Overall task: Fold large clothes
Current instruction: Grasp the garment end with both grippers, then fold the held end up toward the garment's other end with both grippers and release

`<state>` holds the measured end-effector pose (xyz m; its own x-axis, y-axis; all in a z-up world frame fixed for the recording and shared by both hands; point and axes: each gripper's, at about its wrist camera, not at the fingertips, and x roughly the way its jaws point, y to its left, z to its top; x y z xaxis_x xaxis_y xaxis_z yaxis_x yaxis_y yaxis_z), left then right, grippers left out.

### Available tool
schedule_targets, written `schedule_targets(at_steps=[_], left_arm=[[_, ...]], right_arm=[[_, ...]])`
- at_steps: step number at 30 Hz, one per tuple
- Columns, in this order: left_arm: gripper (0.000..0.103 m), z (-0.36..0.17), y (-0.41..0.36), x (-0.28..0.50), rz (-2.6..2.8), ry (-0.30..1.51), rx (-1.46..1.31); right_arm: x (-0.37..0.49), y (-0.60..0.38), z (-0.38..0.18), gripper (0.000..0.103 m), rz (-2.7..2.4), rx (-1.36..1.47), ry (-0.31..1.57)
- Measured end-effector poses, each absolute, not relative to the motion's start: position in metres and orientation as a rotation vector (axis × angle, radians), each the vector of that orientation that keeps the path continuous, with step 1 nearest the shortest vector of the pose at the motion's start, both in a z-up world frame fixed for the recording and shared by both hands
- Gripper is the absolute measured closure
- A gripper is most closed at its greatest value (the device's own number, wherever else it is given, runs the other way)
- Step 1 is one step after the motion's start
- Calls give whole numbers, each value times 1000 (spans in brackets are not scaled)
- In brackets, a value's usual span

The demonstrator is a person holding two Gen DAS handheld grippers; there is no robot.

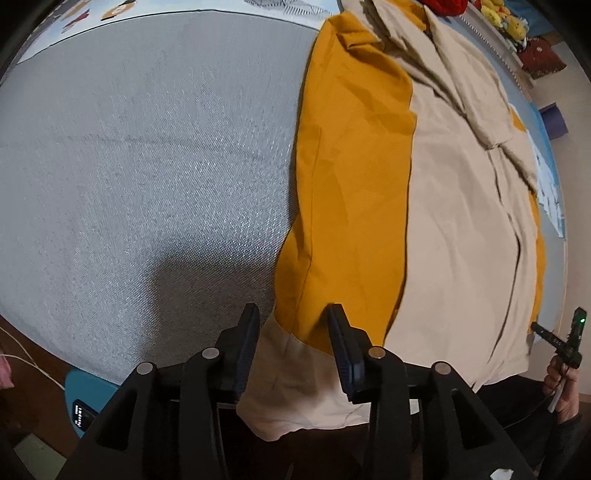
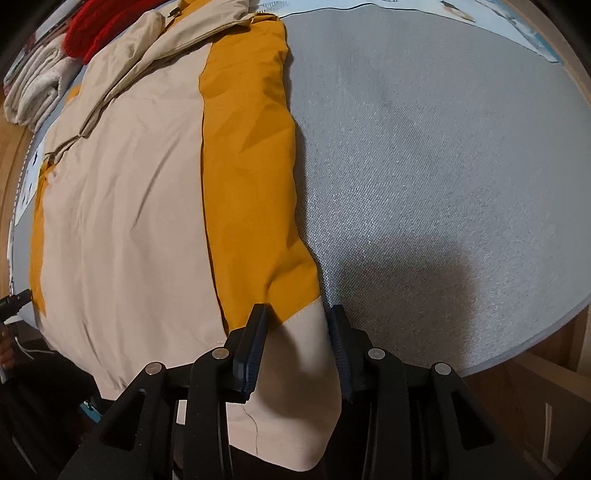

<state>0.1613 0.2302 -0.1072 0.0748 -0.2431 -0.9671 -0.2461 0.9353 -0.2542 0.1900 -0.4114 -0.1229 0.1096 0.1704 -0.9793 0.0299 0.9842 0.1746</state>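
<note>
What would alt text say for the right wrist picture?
A beige and mustard jacket lies flat on a grey mat, and the right claw hangs open over its beige cuff at the near edge. Red fabric lies beyond the jacket.

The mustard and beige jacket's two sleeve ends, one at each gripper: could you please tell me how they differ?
The sleeve end at the left gripper lies on the jacket's left edge in that view, its beige cuff crumpled and lumpy. The one at the right gripper lies on the right edge there, its beige cuff smoother. Both cuffs overhang the grey mat's near edge, between open jaws.
</note>
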Motion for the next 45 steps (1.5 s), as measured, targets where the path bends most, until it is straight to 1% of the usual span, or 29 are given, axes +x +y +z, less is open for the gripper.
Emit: schedule_targets(at_steps=[3,8,10,16,18,20,21,22,23,25,26,28,31,35,40,45], left_arm=[[64,-112,227,162,1,1528,-365],[64,-119,221,164,-16,1554,-321],[64,-121,221,164,-17,1561,-308],[64,-124,216,164,-20,1563,-276],[65,-125,210,166,-24,1563,-271],[69,-125,204,166,-35,1563,-261],[76,-125,201,164,-43,1563,-259],[80,-124,198,164,-48,1563,-255],[83,-122,196,164,-51,1559,-245],[93,-120,193,163,-62,1552,-241],[94,-117,191,162,-67,1545,-236],[96,-111,187,161,-77,1527,-215],[99,-87,170,160,-119,1478,-170],[99,-55,165,153,-180,1384,-165],[100,-12,172,136,-265,1269,-232],[100,27,183,114,-335,1178,-241]], right_arm=[[190,-411,-124,63,109,177,1466],[189,-407,-127,53,136,166,1479],[189,-406,-128,51,141,158,1482],[190,-400,-129,52,143,121,1485],[192,-393,-130,56,137,99,1482],[192,-393,-130,70,135,91,1480],[192,-392,-129,74,141,101,1479],[192,-392,-128,84,151,113,1477],[192,-392,-127,89,160,121,1472],[190,-391,-122,93,168,117,1463],[190,-390,-119,95,171,114,1455],[189,-388,-113,97,179,115,1436],[188,-390,-93,99,195,149,1381],[181,-390,-55,100,238,167,1275],[164,-399,-11,100,283,211,1175],[144,-397,32,101,318,232,1097]])
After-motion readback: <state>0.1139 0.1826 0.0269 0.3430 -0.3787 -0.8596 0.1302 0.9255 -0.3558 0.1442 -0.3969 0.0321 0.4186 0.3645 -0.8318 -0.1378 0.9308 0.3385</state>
